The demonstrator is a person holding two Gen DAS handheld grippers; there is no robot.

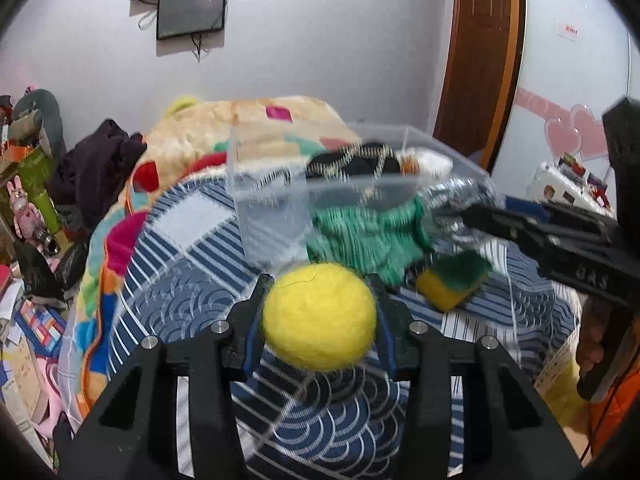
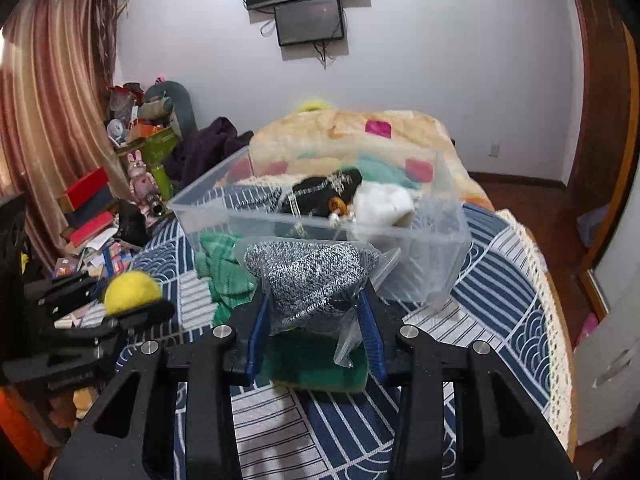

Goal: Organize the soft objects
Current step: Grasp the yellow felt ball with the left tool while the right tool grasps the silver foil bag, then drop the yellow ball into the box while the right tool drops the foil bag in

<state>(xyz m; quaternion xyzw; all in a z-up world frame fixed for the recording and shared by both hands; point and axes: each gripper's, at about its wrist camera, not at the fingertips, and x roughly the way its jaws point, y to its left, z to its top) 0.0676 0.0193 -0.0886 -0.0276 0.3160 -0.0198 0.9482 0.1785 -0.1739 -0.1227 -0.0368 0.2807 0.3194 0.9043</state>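
My left gripper (image 1: 320, 312) is shut on a yellow felt ball (image 1: 319, 316) and holds it above the bed; the ball also shows in the right wrist view (image 2: 130, 292). My right gripper (image 2: 314, 312) is shut on a grey knit cloth in a clear plastic bag (image 2: 312, 276), seen from the left wrist too (image 1: 460, 200). Ahead stands a clear plastic bin (image 1: 272, 208) (image 2: 420, 240) holding a black cloth (image 2: 324, 192) and a white soft thing (image 2: 384, 202). A green knit cloth (image 1: 360, 236) and a yellow-green sponge (image 1: 452, 280) lie on the bed by the bin.
The bed has a blue patterned cover (image 1: 192, 264) and a colourful blanket (image 1: 256, 120) behind the bin. Clutter of boxes and toys (image 2: 100, 208) fills the left side. A door (image 1: 476, 60) is at the right, screens (image 2: 308, 0) on the far wall.
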